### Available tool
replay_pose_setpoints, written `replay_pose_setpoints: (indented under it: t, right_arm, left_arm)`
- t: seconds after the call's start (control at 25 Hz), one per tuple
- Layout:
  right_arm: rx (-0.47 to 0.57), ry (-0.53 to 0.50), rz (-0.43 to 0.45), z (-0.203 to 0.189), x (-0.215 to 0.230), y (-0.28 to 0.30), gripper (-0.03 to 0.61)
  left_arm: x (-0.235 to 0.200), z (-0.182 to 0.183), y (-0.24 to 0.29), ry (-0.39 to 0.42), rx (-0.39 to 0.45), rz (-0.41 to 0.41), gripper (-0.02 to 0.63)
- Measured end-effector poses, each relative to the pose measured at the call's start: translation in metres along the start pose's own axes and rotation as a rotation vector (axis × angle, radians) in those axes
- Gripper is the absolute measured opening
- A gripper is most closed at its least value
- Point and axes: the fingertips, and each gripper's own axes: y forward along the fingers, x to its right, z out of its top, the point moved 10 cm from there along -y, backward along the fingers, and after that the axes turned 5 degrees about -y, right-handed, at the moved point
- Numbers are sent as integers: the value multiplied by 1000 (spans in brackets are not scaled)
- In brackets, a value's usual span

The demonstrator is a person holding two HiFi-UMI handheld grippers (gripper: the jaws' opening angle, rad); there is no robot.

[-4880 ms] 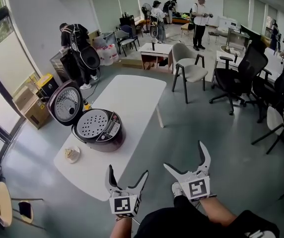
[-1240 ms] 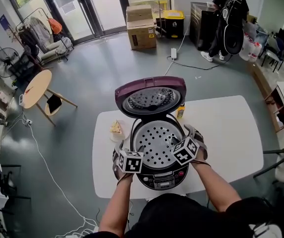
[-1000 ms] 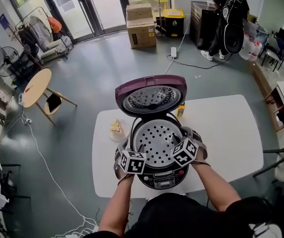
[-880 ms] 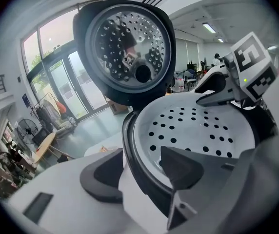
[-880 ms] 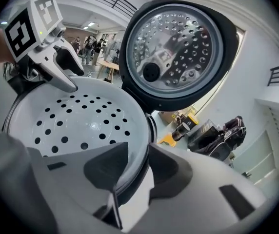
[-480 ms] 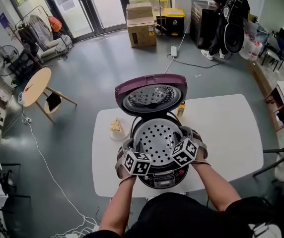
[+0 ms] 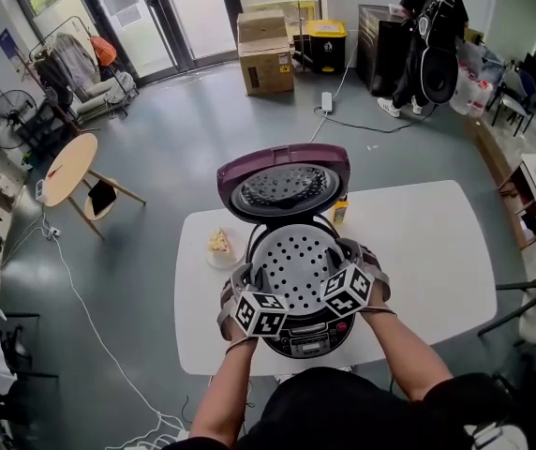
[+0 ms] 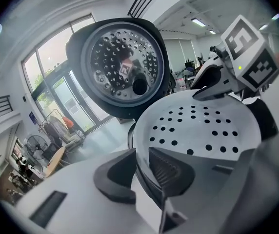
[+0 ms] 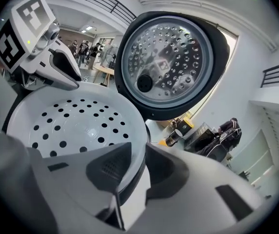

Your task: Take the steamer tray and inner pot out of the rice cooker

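two grippers on one tray.
- left gripper (image 8: 140, 168): jaws have just been closing and are now nearly together. they are clamped on the rim of the steamer tray (image 7: 296, 268) at its 9 o'clock in the head view, one pad inside the rim and one outside.
- right gripper (image 9: 135, 164): jaws have just been closing, narrow gap. they pinch the same rim at 3 o'clock, ribbed pad on the inner side.
- steamer tray: white, perforated, seated in the mouth of the rice cooker (image 7: 304, 337).
- lid (image 7: 284, 182): raised, at the cooker's 12 o'clock.
- table (image 7: 437, 251): white, bears the cooker.
- small dish (image 7: 218, 245): at the cooker's 10 o'clock, holding food.
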Motion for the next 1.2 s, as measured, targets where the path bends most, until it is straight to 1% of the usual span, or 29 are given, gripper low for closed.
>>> replay_pose_setpoints:
  t: [0.16, 0.44, 0.6, 0.8, 0.96, 1.12, 1.2]
  right_arm:
    - [17, 2, -17, 4, 2, -7, 91]
    - [52, 12, -78, 26, 17, -36, 91]
    - [53, 25, -123, 37, 19, -54, 91]
    - [43, 51, -195, 39, 23, -80, 89]
    - [46, 71, -221, 32, 34, -99, 89]
    - [66, 97, -202, 14, 49, -107, 87]
    - [74, 73, -205, 6, 62, -109, 86]
  left_arm:
    - [-3, 3, -7, -7, 25, 13, 80]
    - [-20, 26, -37, 11, 99, 24, 80]
    - [-29, 34, -52, 26, 148, 14, 78]
    - [-31, 46, -68, 52, 217, -27, 77]
    - [-21, 61, -79, 73, 240, -38, 75]
    - [-1, 73, -82, 81, 237, -36, 75]
    - [9, 84, -80, 75, 232, -28, 75]
